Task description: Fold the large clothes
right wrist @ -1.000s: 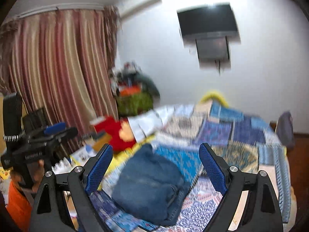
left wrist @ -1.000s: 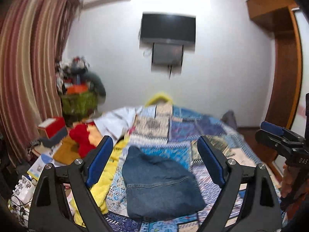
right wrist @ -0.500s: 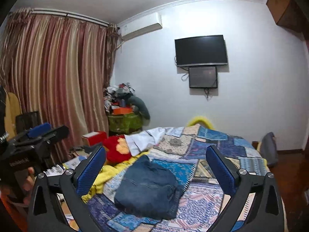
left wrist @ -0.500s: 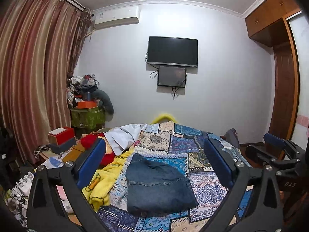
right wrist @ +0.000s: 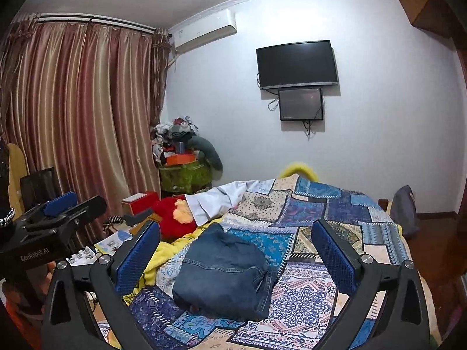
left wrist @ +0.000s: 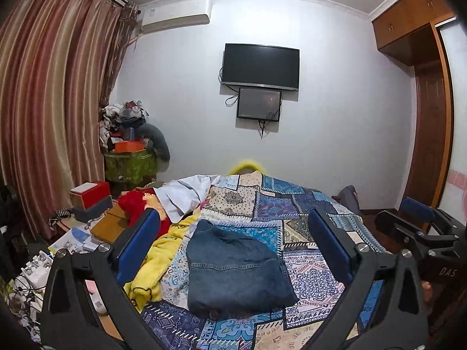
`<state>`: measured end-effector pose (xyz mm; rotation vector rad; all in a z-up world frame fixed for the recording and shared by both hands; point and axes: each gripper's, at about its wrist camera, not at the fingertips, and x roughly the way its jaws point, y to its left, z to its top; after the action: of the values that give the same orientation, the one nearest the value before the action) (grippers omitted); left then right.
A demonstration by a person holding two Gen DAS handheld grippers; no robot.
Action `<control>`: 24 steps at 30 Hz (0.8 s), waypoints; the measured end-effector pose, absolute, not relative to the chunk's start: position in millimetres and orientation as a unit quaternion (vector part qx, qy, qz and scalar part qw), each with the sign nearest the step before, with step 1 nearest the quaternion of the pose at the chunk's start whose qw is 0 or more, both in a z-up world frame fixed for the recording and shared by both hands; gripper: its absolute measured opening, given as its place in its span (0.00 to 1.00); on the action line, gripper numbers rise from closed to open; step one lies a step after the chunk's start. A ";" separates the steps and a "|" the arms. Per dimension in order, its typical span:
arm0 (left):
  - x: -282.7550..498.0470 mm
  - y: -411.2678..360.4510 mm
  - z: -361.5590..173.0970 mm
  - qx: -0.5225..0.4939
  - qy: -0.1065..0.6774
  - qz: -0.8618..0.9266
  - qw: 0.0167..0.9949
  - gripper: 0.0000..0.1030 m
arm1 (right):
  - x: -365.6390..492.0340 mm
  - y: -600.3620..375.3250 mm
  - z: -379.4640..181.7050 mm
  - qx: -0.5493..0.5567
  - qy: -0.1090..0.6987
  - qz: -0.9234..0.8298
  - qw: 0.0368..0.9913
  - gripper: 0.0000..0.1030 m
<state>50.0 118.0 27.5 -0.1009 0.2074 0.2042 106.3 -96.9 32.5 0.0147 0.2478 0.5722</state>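
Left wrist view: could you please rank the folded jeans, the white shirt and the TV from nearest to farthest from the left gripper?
1. Folded jeans: on the quilt, just ahead of the open left gripper.
2. White shirt: farther up the bed, to the left.
3. TV: on the far wall, above the smaller screen.

Blue denim jeans (left wrist: 233,271), folded compact, apparently waistband uppermost, lying on patchwork bedspread (left wrist: 303,204)
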 end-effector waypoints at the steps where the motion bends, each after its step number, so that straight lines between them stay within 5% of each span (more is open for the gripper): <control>1: 49.3 117.7 25.8 -0.051 0.105 0.102 0.988 0.99 | 106.6 -96.4 31.3 0.008 0.122 0.281 0.952 1.00; 24: 56.8 117.5 18.2 -0.053 0.117 0.096 0.987 0.99 | 101.7 -95.3 29.5 0.014 0.124 0.279 0.952 1.00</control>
<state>56.8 117.5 18.2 -0.1061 0.2351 0.1927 101.7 -95.3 29.5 0.0279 0.2517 0.5673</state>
